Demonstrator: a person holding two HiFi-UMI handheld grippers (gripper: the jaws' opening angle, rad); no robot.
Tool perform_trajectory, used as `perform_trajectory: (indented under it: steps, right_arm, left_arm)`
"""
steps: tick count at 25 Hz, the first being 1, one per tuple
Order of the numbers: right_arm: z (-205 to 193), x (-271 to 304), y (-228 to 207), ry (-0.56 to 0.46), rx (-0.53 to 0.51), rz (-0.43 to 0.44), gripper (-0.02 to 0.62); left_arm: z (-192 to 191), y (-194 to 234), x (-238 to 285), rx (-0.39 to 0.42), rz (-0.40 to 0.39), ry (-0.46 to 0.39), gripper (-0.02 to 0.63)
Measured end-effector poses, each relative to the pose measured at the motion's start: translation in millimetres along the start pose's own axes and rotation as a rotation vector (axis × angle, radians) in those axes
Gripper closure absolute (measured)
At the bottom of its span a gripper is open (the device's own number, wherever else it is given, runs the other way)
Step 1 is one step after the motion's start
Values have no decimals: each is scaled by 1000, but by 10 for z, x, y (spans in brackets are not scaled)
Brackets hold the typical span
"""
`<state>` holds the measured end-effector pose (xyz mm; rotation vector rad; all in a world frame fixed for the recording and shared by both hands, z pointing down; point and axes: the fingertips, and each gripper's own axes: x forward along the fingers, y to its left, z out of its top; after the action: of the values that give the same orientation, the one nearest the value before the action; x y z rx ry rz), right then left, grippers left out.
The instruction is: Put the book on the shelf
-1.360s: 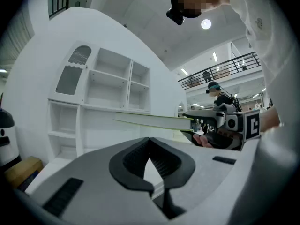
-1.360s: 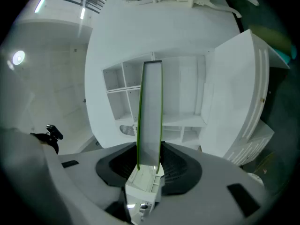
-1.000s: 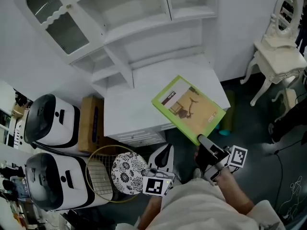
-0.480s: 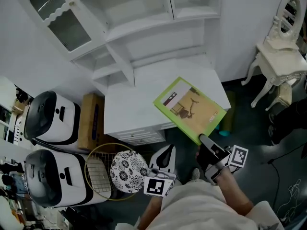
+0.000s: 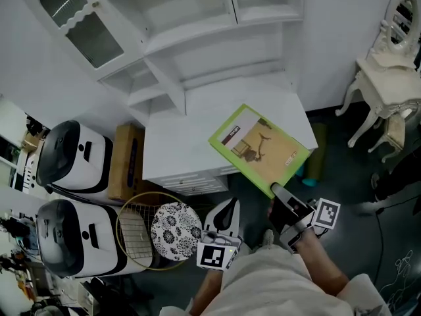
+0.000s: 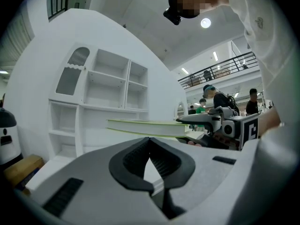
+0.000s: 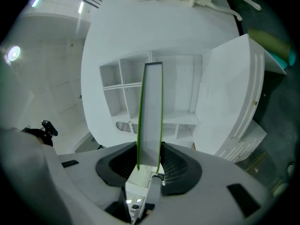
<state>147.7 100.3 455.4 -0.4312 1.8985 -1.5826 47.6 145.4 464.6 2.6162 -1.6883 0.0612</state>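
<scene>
Right gripper (image 5: 279,195), lower centre-right of head view: jaws clamped on the near corner of the green-covered book (image 5: 258,149). Book held flat in the air at centre right, over the right front corner of the white desk (image 5: 174,153), below the white shelf (image 5: 197,35) at frame top. Right gripper view: book edge-on, pressed between both pads (image 7: 174,165), shelf compartments beyond. Left gripper (image 5: 225,209), lower centre: jaws closed together, nothing between them, apart from the book.
</scene>
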Motion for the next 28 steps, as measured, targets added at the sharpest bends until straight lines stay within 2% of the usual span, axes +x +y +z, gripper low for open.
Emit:
perform_trajectory:
  steps: [5, 11, 28]
  right_arm:
    - [19, 31, -54, 11, 25, -5, 436]
    - [-27, 209, -131, 18, 25, -12, 436]
    - [-50, 1001, -190, -42, 11, -9, 436]
  left_arm:
    - [-45, 17, -41, 9, 17, 30, 603]
    - [-68, 251, -63, -1, 37, 26, 603]
    - [63, 1084, 268, -12, -52, -24, 603]
